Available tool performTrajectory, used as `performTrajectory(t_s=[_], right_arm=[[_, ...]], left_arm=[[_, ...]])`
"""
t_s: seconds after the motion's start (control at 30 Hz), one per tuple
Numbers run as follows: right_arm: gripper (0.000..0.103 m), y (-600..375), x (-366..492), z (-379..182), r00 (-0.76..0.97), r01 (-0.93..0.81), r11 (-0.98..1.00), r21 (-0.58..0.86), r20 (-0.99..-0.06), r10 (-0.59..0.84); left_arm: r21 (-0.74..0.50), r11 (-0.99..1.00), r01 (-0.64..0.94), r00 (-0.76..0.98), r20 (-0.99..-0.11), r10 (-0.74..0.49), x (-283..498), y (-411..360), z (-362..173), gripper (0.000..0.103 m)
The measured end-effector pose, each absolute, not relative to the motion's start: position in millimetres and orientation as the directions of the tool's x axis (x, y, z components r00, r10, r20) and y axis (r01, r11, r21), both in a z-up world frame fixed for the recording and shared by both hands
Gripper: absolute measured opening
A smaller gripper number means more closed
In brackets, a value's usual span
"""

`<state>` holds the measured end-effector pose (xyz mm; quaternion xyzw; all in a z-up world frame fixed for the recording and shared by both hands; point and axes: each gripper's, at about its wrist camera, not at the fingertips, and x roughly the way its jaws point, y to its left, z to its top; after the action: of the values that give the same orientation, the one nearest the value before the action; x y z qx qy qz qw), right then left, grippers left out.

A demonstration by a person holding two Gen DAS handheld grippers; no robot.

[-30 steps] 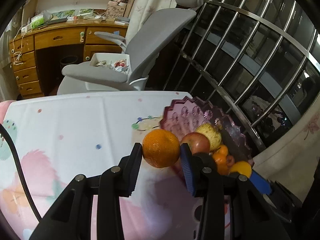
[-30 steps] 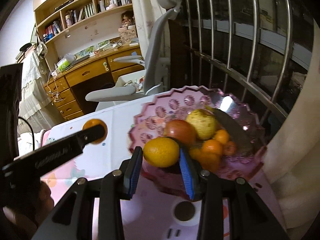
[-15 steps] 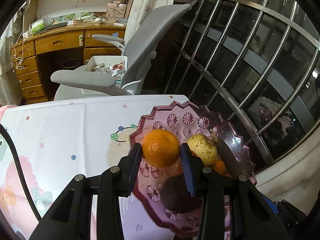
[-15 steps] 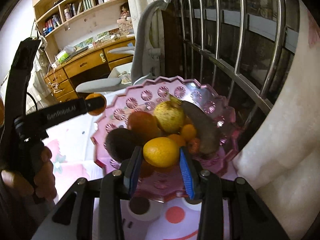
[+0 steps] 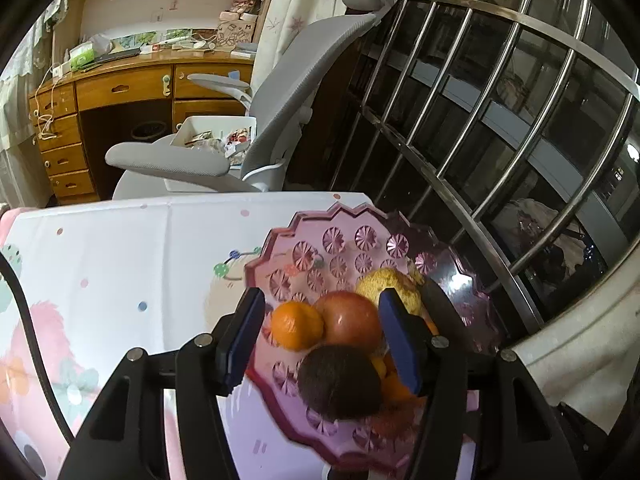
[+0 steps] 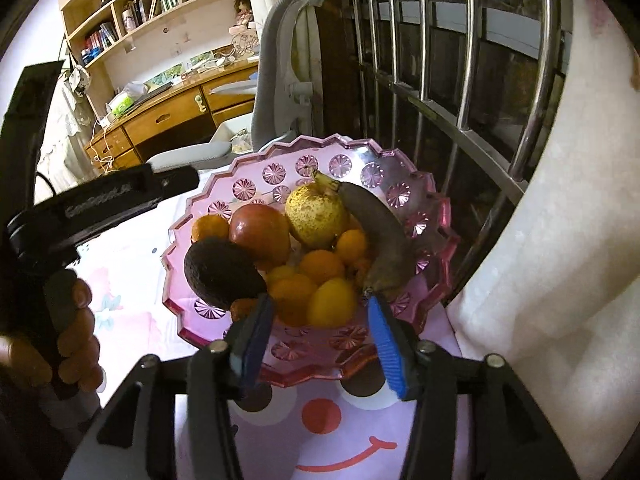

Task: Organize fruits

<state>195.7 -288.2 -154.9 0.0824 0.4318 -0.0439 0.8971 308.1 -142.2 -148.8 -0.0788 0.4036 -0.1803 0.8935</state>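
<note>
A pink glass fruit bowl [image 6: 344, 160] [image 5: 340, 240] sits at the table's far right corner. It holds an orange [image 5: 297, 325] [image 6: 209, 227], a red apple [image 5: 352, 322] [image 6: 260, 230], a pear [image 6: 316, 216], a dark avocado [image 6: 222, 274] [image 5: 340, 380], a blackened banana [image 6: 380, 232], a yellow-orange citrus [image 6: 332, 306] and several small tangerines. My left gripper [image 5: 322, 338] is open and empty just above the bowl's left side. My right gripper [image 6: 318, 344] is open and empty over the bowl's near rim.
The table wears a white and pink cartoon cloth [image 5: 120, 264] [image 6: 340, 432]. A grey office chair [image 5: 224, 160] and a wooden desk [image 5: 120, 92] stand beyond it. Steel window bars [image 5: 480, 120] and a white curtain [image 6: 560, 240] close the right side.
Both grippers opened and let go of their fruit. The orange from the left gripper and the yellow-orange citrus from the right gripper now lie in the bowl.
</note>
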Motion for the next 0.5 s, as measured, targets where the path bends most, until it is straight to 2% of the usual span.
performTrajectory(t_s=[0.3, 0.37, 0.43, 0.5], right_arm=[[0.052, -254, 166, -154, 0.607, 0.175, 0.981, 0.08, -0.794, -0.044], [0.056, -243, 153, -157, 0.594, 0.174, 0.981, 0.091, -0.804, -0.03], [0.064, -231, 138, -160, 0.582, 0.17, 0.98, 0.099, -0.813, -0.018], [0.066, -217, 118, -164, 0.564, 0.166, 0.98, 0.106, -0.825, -0.006]], left_arm=[[-0.315, 0.931, 0.184, 0.593, -0.72, -0.361, 247, -72, -157, 0.075], [-0.316, 0.934, 0.166, 0.573, -0.74, -0.352, 227, -52, -162, 0.076], [-0.316, 0.937, 0.147, 0.546, -0.764, -0.344, 201, -30, -168, 0.077], [-0.304, 0.944, 0.127, 0.516, -0.793, -0.325, 175, -10, -174, 0.077]])
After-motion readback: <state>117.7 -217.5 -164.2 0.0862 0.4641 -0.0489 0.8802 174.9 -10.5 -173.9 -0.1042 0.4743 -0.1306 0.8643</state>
